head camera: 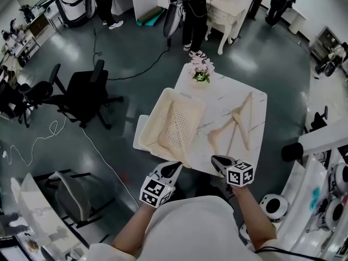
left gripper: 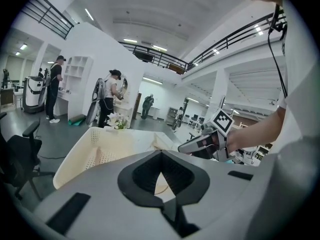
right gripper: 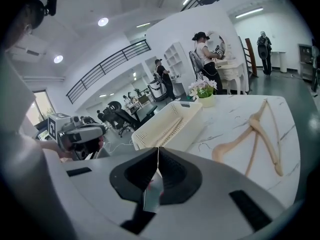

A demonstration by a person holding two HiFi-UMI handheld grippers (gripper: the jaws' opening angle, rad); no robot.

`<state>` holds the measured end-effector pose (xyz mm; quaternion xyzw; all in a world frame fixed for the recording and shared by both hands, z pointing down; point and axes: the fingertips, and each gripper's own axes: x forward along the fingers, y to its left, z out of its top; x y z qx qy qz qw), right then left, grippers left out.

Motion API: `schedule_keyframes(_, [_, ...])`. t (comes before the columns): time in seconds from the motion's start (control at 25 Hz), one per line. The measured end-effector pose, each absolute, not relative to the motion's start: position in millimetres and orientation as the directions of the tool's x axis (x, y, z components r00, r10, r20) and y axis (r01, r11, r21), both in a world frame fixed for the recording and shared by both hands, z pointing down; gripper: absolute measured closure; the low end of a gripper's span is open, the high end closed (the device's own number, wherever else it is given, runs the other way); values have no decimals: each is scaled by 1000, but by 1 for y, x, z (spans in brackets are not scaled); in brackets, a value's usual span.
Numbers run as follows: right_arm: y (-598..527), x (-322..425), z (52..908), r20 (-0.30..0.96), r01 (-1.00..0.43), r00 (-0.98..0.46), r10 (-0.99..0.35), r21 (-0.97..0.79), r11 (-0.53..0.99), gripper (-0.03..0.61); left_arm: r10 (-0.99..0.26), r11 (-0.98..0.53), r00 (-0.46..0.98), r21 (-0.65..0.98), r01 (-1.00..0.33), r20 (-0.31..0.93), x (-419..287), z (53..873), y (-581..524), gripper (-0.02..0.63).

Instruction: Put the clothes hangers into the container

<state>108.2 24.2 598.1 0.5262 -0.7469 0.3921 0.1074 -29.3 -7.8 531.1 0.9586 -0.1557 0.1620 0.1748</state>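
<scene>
A cream plastic basket stands on the left part of the white marble table, with one wooden hanger lying inside it. Two more wooden hangers lie crossed on the table's right part, also in the right gripper view. My left gripper hovers at the table's near edge in front of the basket, jaws together and empty. My right gripper sits near the hangers' near ends, shut, holding nothing. Each gripper shows in the other's view: the right gripper and the left gripper.
A small pot of flowers stands at the table's far edge. Black office chairs and floor cables lie to the left. People stand by a white dresser beyond the table. White equipment crowds the right side.
</scene>
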Motion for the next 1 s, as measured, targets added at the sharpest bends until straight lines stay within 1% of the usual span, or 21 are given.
schedule_keyframes(0.16, [31,127,603,576,-871,-420,-702,-474,132,558,-238,-890,897,285,-355,374,-10,533,-3,606])
schedule_keyframes(0.4, [34,170,613,616,-913,-366,-697,-382,142,557,-255,-871,886,305,-384,387,28,540,0,606])
schedule_keyframes(0.64, [42,217,621,645,-924,-355,-677,-353,148,557,-257,-860,884,326,-394,390,77,542,8,606])
schedule_keyframes(1.0, [44,309,655,690,-944,-291,-662,-319,83,555,-252,-853,866,323,-409,432,137,557,17,606])
